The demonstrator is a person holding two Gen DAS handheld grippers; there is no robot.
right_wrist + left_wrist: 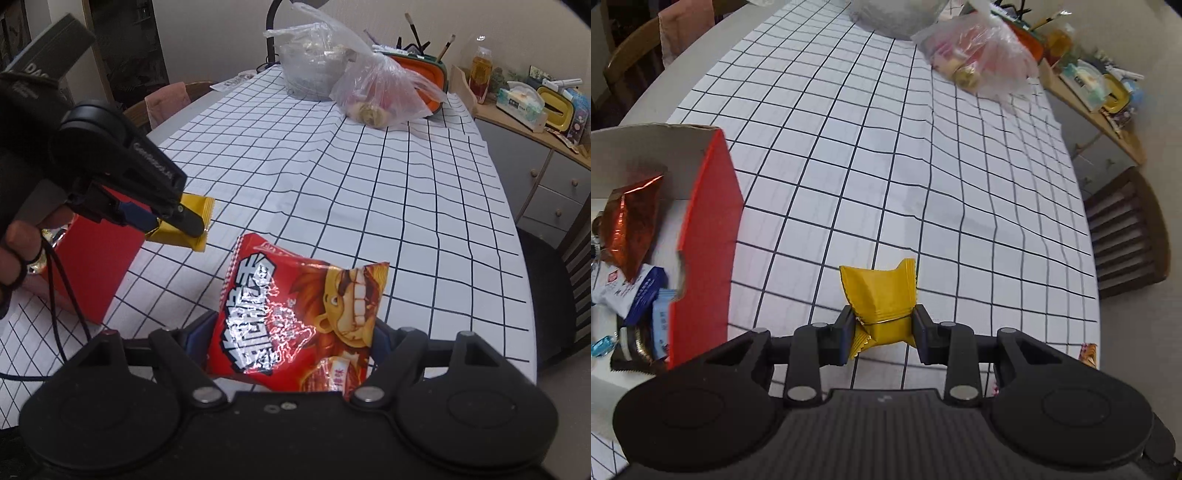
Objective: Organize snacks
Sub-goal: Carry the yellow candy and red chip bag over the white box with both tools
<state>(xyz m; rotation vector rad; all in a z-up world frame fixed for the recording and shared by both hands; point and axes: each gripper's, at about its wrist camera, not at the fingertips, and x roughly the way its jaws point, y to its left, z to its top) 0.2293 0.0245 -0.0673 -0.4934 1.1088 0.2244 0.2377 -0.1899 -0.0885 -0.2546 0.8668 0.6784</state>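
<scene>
My left gripper [882,325] is shut on a small yellow snack packet [882,295] and holds it above the checked tablecloth, just right of a red box [709,236]. The box holds several wrapped snacks, among them an orange-brown foil pack [631,225]. In the right wrist view the left gripper [173,221] and the yellow packet [199,212] hang over the red box [92,273]. My right gripper [291,339] is shut on a red snack bag with a cartoon face [295,321], held above the table.
Two clear plastic bags with goods [380,92] sit at the far end of the table [406,206]. A wooden sideboard [535,162] with clutter stands at the right. Chairs stand at the right [554,288] and far left [631,55].
</scene>
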